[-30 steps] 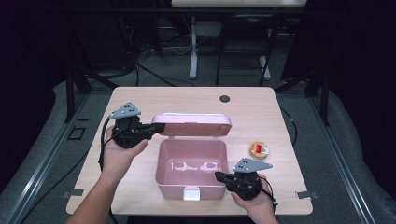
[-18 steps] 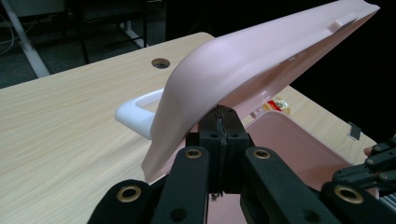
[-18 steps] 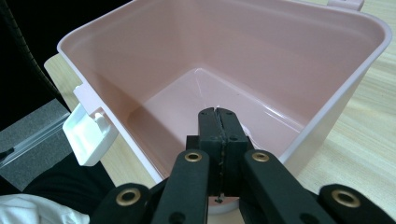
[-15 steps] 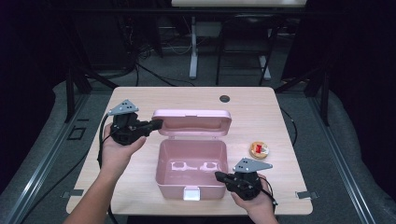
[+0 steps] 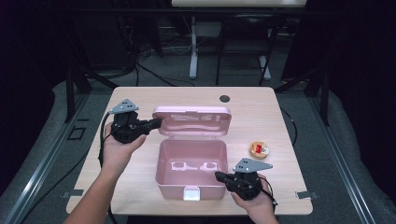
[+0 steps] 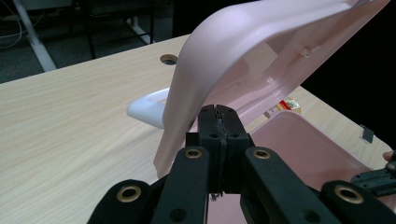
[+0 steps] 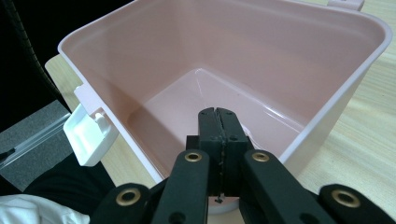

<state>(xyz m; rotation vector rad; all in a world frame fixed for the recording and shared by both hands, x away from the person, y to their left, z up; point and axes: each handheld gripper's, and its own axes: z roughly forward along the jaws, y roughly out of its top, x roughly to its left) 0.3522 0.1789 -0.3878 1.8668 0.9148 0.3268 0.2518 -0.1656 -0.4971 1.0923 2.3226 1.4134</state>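
A pink plastic box [image 5: 172, 190] stands open in the middle of the wooden table [image 5: 261, 116]. Its lid [image 5: 192, 120] is raised at the back. My left gripper [image 5: 157, 122] is shut with nothing between the jaws, and its tips sit at the lid's left edge. In the left gripper view the shut jaws [image 6: 218, 110] lie just under the curved lid [image 6: 261, 51]. My right gripper [image 5: 219, 176] is shut and empty at the box's front right corner. In the right gripper view its tips [image 7: 218, 112] point over the rim into the bare box [image 7: 233, 51].
A small round yellow and red object [image 5: 258, 149] lies on the table to the right of the box. A white latch [image 5: 191, 193] hangs at the box's front. A dark hole [image 5: 225, 98] marks the table's far edge. Dark floor and stands surround the table.
The lid has swung further up and back, with my left gripper moving slightly along at its left edge. The right gripper has stayed where it was.
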